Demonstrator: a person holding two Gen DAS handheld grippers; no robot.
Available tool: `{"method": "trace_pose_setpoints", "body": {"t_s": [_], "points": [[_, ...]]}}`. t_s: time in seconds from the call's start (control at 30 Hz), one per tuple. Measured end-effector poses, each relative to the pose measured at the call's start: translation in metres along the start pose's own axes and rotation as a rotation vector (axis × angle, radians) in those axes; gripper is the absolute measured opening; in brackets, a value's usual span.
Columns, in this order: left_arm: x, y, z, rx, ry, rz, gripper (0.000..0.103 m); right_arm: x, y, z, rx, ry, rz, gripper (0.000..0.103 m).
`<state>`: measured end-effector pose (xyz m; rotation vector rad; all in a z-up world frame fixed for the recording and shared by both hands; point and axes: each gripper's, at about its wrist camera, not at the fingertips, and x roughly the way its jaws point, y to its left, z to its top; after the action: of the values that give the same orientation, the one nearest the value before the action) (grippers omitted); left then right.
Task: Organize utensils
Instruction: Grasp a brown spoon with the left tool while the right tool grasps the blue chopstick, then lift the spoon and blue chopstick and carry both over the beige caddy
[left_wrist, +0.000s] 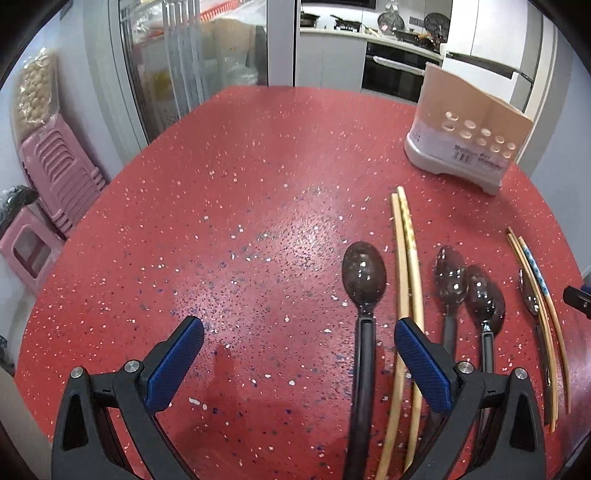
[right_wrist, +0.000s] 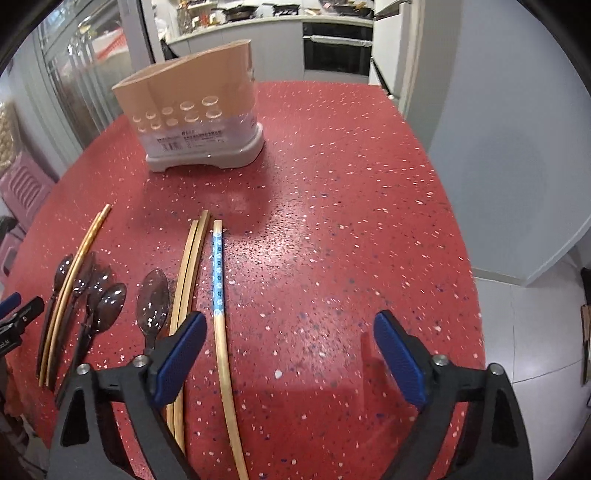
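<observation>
The left gripper hangs over the red table with its jaws spread wide and nothing pinched. A dark spoon lies in the gap, close to the right-hand pad, its bowl ahead of the fingertips and its handle running back under the gripper. A pair of plain chopsticks passes just under that right-hand pad. Further right of the jaws lie two more spoons side by side, then another spoon with chopsticks at the table's edge. The holder stands well ahead and to the right, upright, on the table.

The right gripper also has its jaws spread, holding nothing. A blue-patterned chopstick lies within the gap, near the left-hand pad, apart from it. Two plain chopsticks run under the left-hand pad. A clear spoon sits just left of that pad; the other spoons lie further left. The holder stands ahead and left of these jaws.
</observation>
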<state>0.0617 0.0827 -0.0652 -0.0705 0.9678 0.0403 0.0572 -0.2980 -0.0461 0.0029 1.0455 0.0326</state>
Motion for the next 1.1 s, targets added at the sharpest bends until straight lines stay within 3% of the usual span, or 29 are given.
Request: {"method": "trace_pose_setpoints", "body": {"t_s": [0.07,0.37,0.67,0.8,0.87,0.9,0.93,0.97,1.1], "points": [[0.006,0.002,0.003,-0.004,0.029,-0.022,0.103,0.007,0.004,0.004,-0.024,0.029,0.016,0.081],[0.021,-0.010,0.011,0.065,0.092,-0.021,0.103,0.020,0.026,0.008,-0.133,0.117,0.013,0.068],[0.030,-0.025,0.028,0.144,0.145,-0.062,0.103,0.034,0.041,0.032,-0.182,0.247,0.020,0.065],[0.030,-0.043,0.042,0.203,0.175,-0.089,0.086,0.040,0.048,0.039,-0.205,0.265,0.034,0.055],[0.030,-0.050,0.043,0.228,0.191,-0.107,0.076,0.040,0.050,0.040,-0.226,0.268,0.043,0.040],[0.028,-0.053,0.044,0.245,0.194,-0.115,0.064,0.039,0.052,0.041,-0.231,0.269,0.049,0.034],[0.028,-0.056,0.046,0.260,0.194,-0.122,0.044,0.038,0.056,0.041,-0.239,0.268,0.052,0.019],[0.028,-0.060,0.047,0.264,0.197,-0.131,0.036,0.037,0.058,0.040,-0.242,0.270,0.060,0.008],[0.026,-0.061,0.047,0.219,0.175,-0.146,0.036,0.038,0.062,0.040,-0.228,0.257,0.087,0.008]]}}
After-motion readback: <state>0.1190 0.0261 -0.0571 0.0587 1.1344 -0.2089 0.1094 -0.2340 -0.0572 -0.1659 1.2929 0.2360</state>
